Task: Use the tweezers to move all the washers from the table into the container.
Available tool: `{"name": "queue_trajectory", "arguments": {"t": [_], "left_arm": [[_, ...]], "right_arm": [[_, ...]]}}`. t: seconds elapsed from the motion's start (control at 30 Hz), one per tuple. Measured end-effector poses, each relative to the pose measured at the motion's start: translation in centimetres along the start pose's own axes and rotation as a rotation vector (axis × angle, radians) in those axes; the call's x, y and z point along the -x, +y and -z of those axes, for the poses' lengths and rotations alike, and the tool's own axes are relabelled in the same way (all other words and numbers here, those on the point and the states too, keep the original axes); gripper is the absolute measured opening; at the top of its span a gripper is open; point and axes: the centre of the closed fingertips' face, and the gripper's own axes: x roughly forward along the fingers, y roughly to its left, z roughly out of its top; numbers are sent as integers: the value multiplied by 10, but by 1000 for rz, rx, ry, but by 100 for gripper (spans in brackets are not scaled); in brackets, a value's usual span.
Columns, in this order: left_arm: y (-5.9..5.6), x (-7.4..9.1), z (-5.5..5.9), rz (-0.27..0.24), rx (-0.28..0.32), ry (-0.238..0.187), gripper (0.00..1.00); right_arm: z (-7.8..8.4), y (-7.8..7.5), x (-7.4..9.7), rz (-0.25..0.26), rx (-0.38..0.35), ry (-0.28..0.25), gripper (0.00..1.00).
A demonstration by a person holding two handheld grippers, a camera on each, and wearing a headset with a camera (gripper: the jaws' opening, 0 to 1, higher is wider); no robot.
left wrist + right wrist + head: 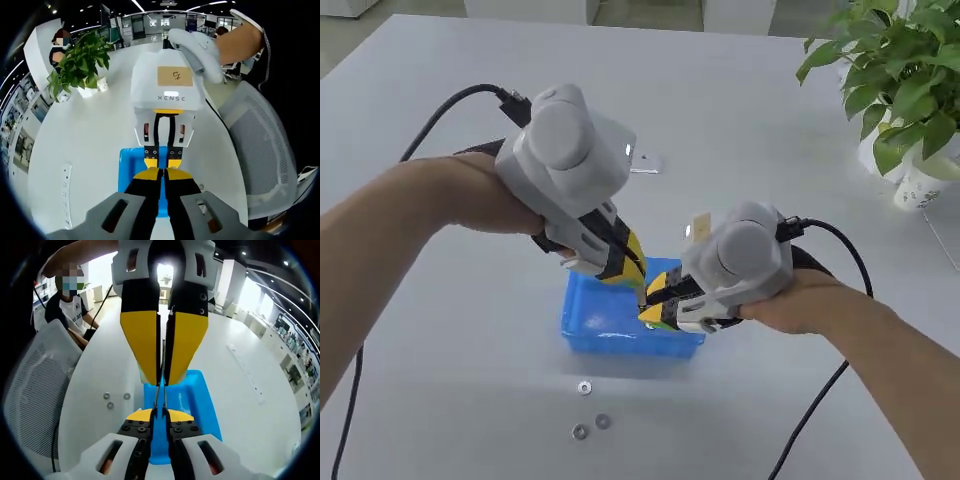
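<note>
**Tweezers shared between both grippers above the container; three washers outstanding**

Obs. The grippers meet tip to tip directly over the blue container (pixel 605 328). The left gripper (pixel 625 266) comes in from the container's far-left side and the right gripper (pixel 656 303) from its right side. In the right gripper view the tweezers (pixel 161 371) show as a thin metal strip. They run from between the left gripper's jaws down into the right gripper's own jaws. Both pairs of jaws are drawn together on the strip. I cannot tell which way the tweezer tips point.

Three washers (pixel 584 387) lie loose on the worktop (pixel 740 110), just off the container's near side. They are grouped together and clear of its wall. No washer can be made out inside the container, which the grippers partly cover.

Judgement. The step reads as a regrip or hand-off of the tool, with no washer moved yet.

To do it well:
- One gripper should release only once the other is firmly seated.
- The clamp should sit back from the tips, in line with the jaws, so a squeeze closes the tips.
- Doing the hand-off over the container means a dropped tool lands inside it rather than among the washers.
- Then come in low at the container's near side and take the closest washer first.
- Pinch across its rim, since a flat washer is likely to slip.
</note>
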Motion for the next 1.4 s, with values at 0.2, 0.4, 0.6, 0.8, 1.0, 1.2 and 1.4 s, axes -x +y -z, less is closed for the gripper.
{"name": "queue_trajectory", "arguments": {"t": [0.2, 0.4, 0.6, 0.8, 1.0, 1.2, 1.4], "left_arm": [[-9, 5, -1, -6, 0, 2, 6], [-19, 6, 1, -3, 5, 9, 6], [-30, 3, 6, 9, 11, 21, 6], [-39, -1, 10, 14, 11, 30, 6], [-49, -5, 14, 18, 14, 32, 6], [-57, -8, 18, 22, 16, 42, 6], [-63, -9, 23, 21, 23, 50, 6]], "right_arm": [[-5, 8, 2, 0, 9, 0, 11], [-7, 19, 1, -7, 9, -5, 11], [-6, 32, -4, -19, 5, -6, 11], [-3, 41, -9, -26, 4, -6, 11], [0, 52, -15, -39, 1, -6, 11], [1, 61, -20, -46, 6, -5, 11], [1, 67, -25, -53, -1, -14, 11]]}}
